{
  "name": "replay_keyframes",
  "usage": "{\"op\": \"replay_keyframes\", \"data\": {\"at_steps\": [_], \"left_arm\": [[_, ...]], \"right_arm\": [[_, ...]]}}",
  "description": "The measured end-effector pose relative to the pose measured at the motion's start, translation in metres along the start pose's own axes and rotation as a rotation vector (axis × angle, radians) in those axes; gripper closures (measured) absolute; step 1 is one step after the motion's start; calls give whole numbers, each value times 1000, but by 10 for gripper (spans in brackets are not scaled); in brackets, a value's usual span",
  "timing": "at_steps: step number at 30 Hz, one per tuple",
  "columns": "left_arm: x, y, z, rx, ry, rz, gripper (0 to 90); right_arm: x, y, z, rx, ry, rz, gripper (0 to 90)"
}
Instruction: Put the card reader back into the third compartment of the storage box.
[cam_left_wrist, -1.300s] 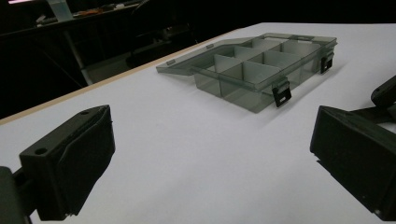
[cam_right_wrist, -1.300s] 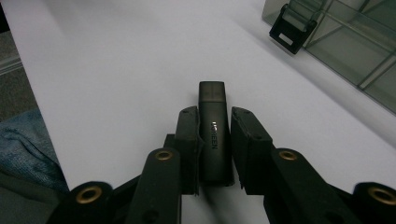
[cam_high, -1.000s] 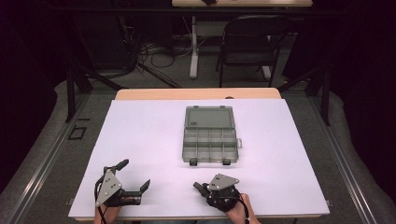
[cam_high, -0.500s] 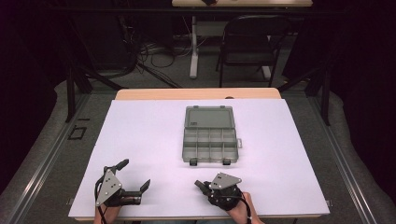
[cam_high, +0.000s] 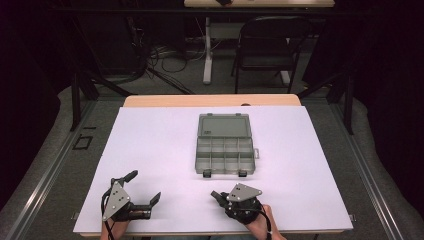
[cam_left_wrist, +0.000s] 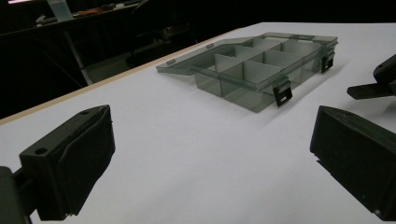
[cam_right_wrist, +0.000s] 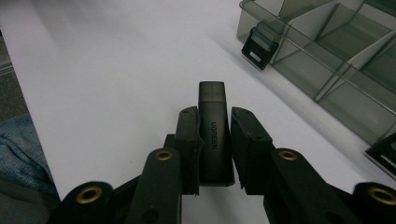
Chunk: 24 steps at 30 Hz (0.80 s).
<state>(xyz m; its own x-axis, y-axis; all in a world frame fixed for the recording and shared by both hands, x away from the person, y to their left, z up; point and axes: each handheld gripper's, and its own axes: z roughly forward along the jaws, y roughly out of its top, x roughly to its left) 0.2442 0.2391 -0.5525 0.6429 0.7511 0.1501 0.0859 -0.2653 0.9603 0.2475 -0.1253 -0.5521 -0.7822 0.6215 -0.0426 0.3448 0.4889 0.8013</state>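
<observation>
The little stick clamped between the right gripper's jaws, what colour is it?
Dark grey to black, with pale "UGREEN" lettering along the USB stick. The right gripper view shows it best.

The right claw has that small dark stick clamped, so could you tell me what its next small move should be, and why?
Probably carry it forward toward the organizer box. The right claw grips the dark stick above bare table, and the box lies open ahead with empty-looking compartments; the left claw is open and idle.

The organiser box (cam_high: 225, 150) is smoky, see-through, glossy plastic; the table cover (cam_high: 150, 150) is white, smooth, matt; the table's far edge (cam_high: 210, 101) looks wooden.
</observation>
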Motion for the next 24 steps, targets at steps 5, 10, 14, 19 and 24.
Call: {"op": "replay_keyframes", "data": {"at_steps": [5,10,14,19,24], "left_arm": [[0,0,1,2,0,6,1],[0,0,1,-1,-2,4,1],[0,0,1,3,-1,5,1],[0,0,1,7,0,5,1],[0,1,0,5,3,7,1]], "right_arm": [[-3,0,-3,-6,-6,2,735],[-7,1,-6,-11,-18,4,736],[-9,2,-8,-13,-22,3,736],[-13,2,-11,-19,-32,9,736],[-17,2,-13,-24,-40,14,736]]}}
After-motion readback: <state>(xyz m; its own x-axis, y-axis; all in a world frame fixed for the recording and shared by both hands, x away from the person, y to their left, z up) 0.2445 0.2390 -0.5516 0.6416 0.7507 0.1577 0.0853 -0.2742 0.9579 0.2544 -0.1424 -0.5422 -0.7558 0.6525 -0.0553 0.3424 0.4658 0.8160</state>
